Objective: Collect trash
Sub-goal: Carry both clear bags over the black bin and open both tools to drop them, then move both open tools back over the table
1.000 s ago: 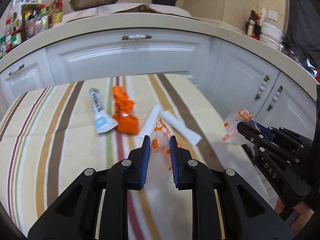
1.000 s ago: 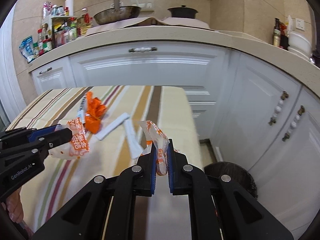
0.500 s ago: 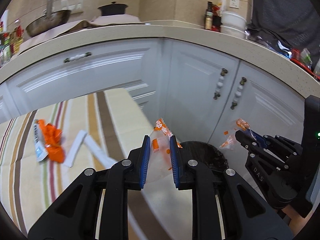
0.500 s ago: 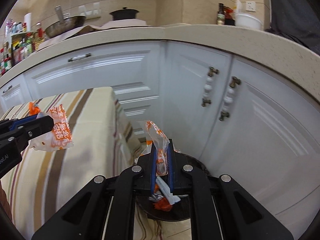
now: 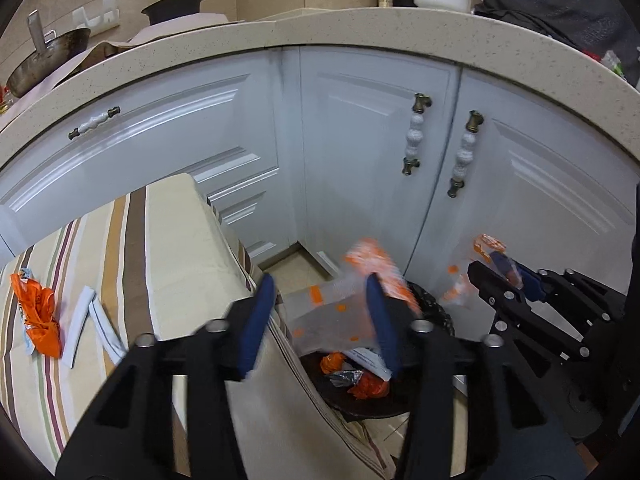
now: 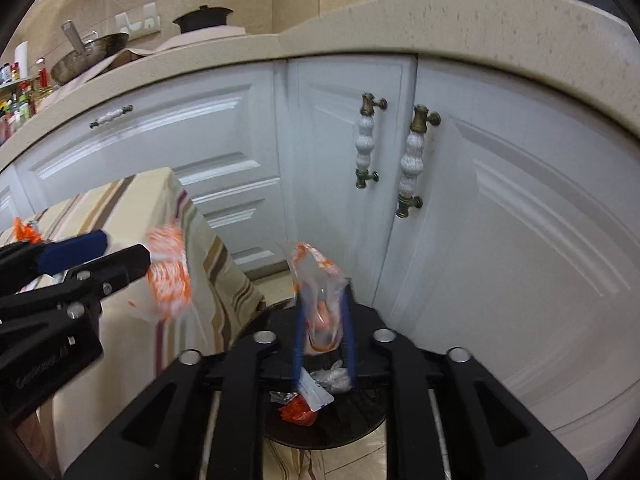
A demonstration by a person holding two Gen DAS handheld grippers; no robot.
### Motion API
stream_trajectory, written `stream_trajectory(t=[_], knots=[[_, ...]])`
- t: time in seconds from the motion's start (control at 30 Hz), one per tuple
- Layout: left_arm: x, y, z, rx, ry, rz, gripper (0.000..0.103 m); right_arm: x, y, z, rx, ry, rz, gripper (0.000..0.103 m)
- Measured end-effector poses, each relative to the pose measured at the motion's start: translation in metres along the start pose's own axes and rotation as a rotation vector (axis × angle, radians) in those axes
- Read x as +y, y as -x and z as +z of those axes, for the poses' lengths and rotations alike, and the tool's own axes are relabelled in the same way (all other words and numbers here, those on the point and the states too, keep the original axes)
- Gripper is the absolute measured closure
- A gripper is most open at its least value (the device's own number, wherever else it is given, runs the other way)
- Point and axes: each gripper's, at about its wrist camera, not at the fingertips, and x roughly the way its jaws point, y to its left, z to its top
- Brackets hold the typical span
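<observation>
My left gripper [image 5: 320, 320] is open above the black trash bin [image 5: 436, 312]. A clear orange-printed wrapper [image 5: 340, 308] hangs blurred between its fingers, loose from them. It also shows in the right wrist view [image 6: 168, 276] beside the left gripper [image 6: 120, 256]. My right gripper [image 6: 324, 332] has its jaws slightly apart around a second clear orange wrapper [image 6: 320, 300] over the bin [image 6: 360, 432]. It shows in the left wrist view [image 5: 492, 268] too. The bin holds several wrappers.
The striped table [image 5: 168, 248] stands left of the bin, with an orange wrapper [image 5: 40, 316] and white paper strips [image 5: 88, 316] on it. White cabinet doors [image 5: 360, 152] with handles rise close behind the bin. The countertop is above.
Both grippers swung right from the table to above the bin. My left gripper's jaws opened wide and its wrapper came loose. My right gripper's jaws parted a little.
</observation>
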Motion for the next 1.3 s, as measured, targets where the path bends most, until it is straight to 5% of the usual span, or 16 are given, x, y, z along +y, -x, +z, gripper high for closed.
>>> stream_trajectory(t=[0.37,0.7,1.3], knots=[[0.022,-0.002,-0.002,0.021,0.046,0.023,0.051,0.002,-0.001,-0.004,0.008,-0.013,-0.008,0.062],[0.051,0.025,-0.008,-0.015,0.07,0.054,0.051,0.021,0.013,0.005,-0.013,-0.006,0.024,0.06],[0.178,0.093,-0.048,-0.032,0.227,0.271,0.051,0.143,0.028,0.016,-0.024,0.152,0.242,0.057]])
